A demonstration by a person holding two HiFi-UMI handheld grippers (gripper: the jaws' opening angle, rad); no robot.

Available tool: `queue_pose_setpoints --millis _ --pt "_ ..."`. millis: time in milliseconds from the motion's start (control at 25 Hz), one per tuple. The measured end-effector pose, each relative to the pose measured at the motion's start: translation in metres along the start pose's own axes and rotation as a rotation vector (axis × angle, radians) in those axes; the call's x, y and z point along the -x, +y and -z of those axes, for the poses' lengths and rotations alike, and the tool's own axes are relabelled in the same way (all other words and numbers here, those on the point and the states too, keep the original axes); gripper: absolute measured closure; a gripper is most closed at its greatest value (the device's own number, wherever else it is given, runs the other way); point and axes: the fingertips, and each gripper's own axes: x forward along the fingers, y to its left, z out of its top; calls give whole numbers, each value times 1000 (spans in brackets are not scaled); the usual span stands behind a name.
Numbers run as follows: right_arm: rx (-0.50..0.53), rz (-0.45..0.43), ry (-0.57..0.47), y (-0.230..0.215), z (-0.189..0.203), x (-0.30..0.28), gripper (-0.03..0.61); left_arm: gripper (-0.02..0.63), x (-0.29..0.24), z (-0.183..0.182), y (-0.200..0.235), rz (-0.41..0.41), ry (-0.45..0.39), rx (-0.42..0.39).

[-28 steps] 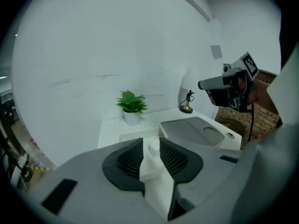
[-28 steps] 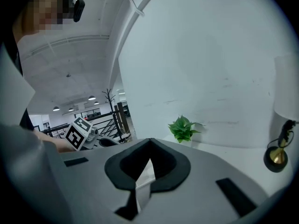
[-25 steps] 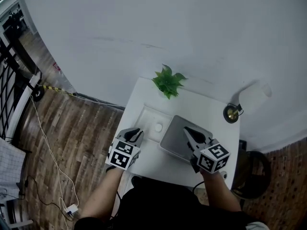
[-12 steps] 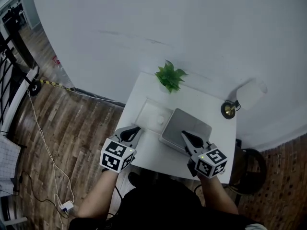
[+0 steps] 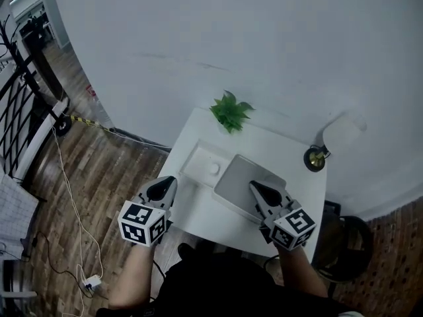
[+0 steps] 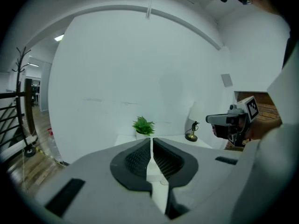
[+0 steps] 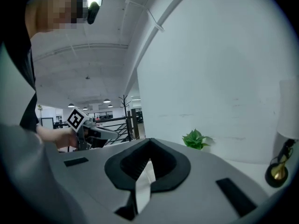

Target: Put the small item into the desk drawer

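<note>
Left tool [image 5: 165,183] and right tool [image 5: 255,187] are both clenched, empty. Small item [image 5: 213,168] lies in open drawer [image 5: 195,158], beside laptop [image 5: 246,185].

Matt plastic, flat paint and dark wood

We see the left claw [image 6: 151,146] and the right claw [image 7: 149,147] shelled in smooth, matt grey plastic, their pads [image 6: 136,159] black and finely ribbed like rubber. The worktop [image 5: 201,211] is smooth matt white, and the laptop [image 5: 248,187] on it has a dull grey, metal-like lid. The floor [image 5: 99,170] is dark wood plank with streaky grain, the wall [image 5: 264,45] is flat white paint with faint scuffs, and the lamp [image 5: 313,158] foot shines like polished brass.
</note>
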Motion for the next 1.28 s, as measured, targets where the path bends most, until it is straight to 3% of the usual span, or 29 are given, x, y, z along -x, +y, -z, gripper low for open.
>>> queue_pose_setpoints --millis 80,200,440,720,920,1080,1280 --pt "39 -22 -23 -7 -7 19 575 589 0 -9 -13 -26 -26 4" --pt "5 -52 -88 -21 -22 43 575 589 -10 -19 -34 -53 -45 -13" --pt "63 -28 -119 -60 -35 64 575 589 -29 -52 -71 -72 -114 -44" --pt "98 10 -213 -61 -89 65 575 589 -40 -108 -74 -57 -192 -101" --pt "120 39 -329 -44 -121 54 575 589 -30 -112 -69 -54 -212 -130" --pt "116 113 -343 -35 -109 53 575 589 -18 -102 -65 -26 -219 -151" --pt "51 247 -230 -47 -56 62 575 589 -2 -67 -35 -47 -189 -89"
